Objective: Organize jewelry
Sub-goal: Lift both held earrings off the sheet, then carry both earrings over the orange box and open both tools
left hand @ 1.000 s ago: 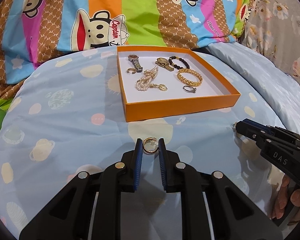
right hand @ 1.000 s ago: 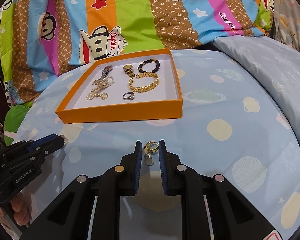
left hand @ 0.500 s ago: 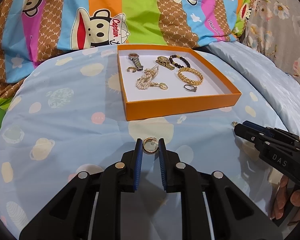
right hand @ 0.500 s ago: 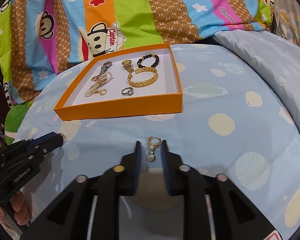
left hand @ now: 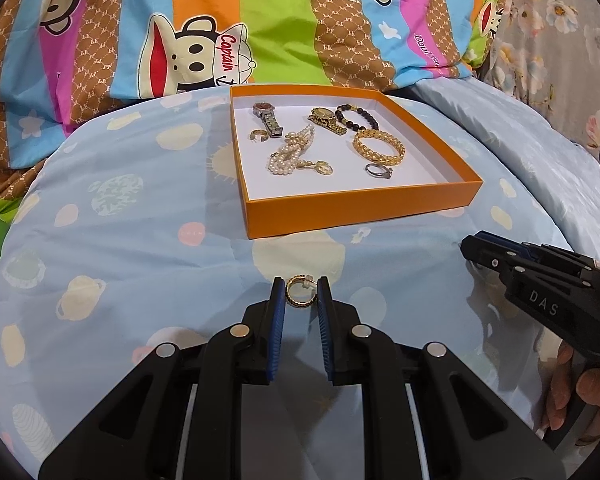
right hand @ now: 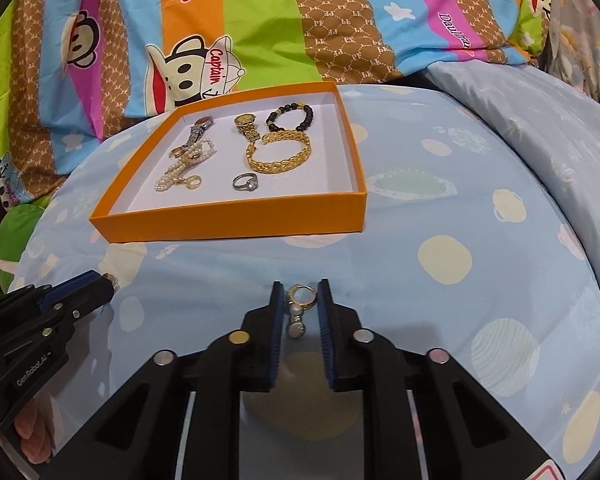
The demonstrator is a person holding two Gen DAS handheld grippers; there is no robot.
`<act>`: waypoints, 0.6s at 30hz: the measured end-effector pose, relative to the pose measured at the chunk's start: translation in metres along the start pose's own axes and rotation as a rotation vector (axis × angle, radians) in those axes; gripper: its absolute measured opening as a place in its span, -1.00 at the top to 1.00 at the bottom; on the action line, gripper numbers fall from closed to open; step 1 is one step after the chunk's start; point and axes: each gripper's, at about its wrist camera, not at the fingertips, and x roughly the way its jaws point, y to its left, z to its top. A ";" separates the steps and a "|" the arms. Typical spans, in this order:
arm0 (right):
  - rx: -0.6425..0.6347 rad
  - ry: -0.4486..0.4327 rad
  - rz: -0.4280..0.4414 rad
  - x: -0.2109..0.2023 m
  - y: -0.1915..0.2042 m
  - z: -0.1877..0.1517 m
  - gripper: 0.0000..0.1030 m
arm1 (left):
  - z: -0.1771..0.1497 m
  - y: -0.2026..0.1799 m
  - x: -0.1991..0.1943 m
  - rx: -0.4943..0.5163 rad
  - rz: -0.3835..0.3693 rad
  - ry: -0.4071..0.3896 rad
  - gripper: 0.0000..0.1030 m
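Bed (left hand: 120, 208), pale blue spotted cover; orange box (left hand: 356, 208) at 12 o'clock; cartoon quilt (left hand: 220, 28) beyond it.

The striped blanket (left hand: 284, 20) carries a cartoon monkey whose white cap (left hand: 230, 54) reads "Captain" in red; the right wrist view shows the same word on the cap (right hand: 220, 66). Its brown stripes repeat small "PF" monograms. A pink stripe bears script that starts "Daul", the rest cut off. The right gripper (left hand: 466, 242) is stamped "DAS" on its black body. The left gripper (right hand: 110, 282) has "GenRobot.AI" printed in white along its side.
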 end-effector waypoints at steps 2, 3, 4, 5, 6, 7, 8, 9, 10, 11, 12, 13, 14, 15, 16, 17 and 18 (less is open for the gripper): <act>0.002 -0.005 0.001 -0.002 0.000 -0.001 0.74 | 0.000 0.000 0.000 0.001 -0.001 -0.002 0.70; 0.003 -0.009 0.003 -0.003 -0.001 -0.002 0.74 | 0.000 0.000 -0.001 0.002 -0.003 -0.005 0.70; 0.005 -0.013 0.007 -0.005 -0.001 -0.002 0.74 | -0.001 0.000 -0.002 0.003 -0.003 -0.007 0.70; 0.008 -0.020 0.011 -0.007 -0.002 -0.003 0.74 | -0.001 0.000 -0.002 0.004 -0.005 -0.009 0.70; 0.010 -0.027 0.013 -0.008 -0.002 -0.003 0.74 | -0.001 -0.001 -0.002 0.004 -0.006 -0.011 0.70; 0.012 -0.035 0.015 -0.010 -0.003 -0.003 0.74 | -0.001 -0.001 -0.003 0.005 -0.006 -0.013 0.70; 0.011 -0.039 0.015 -0.011 -0.002 -0.003 0.74 | 0.000 -0.001 -0.003 0.005 -0.008 -0.014 0.70; 0.010 -0.042 0.016 -0.012 -0.002 -0.003 0.74 | 0.000 -0.001 -0.003 0.006 -0.007 -0.015 0.70; 0.008 -0.045 0.016 -0.012 -0.001 -0.003 0.74 | 0.000 -0.001 -0.003 0.007 -0.007 -0.016 0.70; 0.006 -0.049 0.018 -0.013 -0.001 -0.003 0.74 | 0.000 -0.002 -0.004 0.008 -0.006 -0.019 0.70; 0.004 -0.052 0.019 -0.014 -0.001 -0.003 0.74 | 0.000 -0.002 -0.005 0.008 -0.004 -0.022 0.70; 0.003 -0.058 0.022 -0.015 0.000 -0.002 0.74 | 0.000 -0.002 -0.005 0.009 -0.003 -0.024 0.70; 0.002 -0.063 0.025 -0.017 0.001 -0.002 0.74 | 0.001 -0.002 -0.006 0.008 -0.002 -0.025 0.70; 0.000 -0.068 0.030 -0.019 0.002 -0.002 0.74 | 0.001 -0.002 -0.007 0.006 -0.002 -0.028 0.70; -0.003 -0.073 0.032 -0.021 0.003 -0.001 0.74 | 0.002 -0.003 -0.008 0.007 -0.002 -0.034 0.70; -0.013 -0.082 0.036 -0.024 0.006 0.001 0.74 | 0.004 -0.005 -0.010 0.012 0.001 -0.038 0.70; -0.017 -0.088 0.043 -0.027 0.008 0.003 0.74 | 0.007 -0.006 -0.012 0.014 0.002 -0.046 0.70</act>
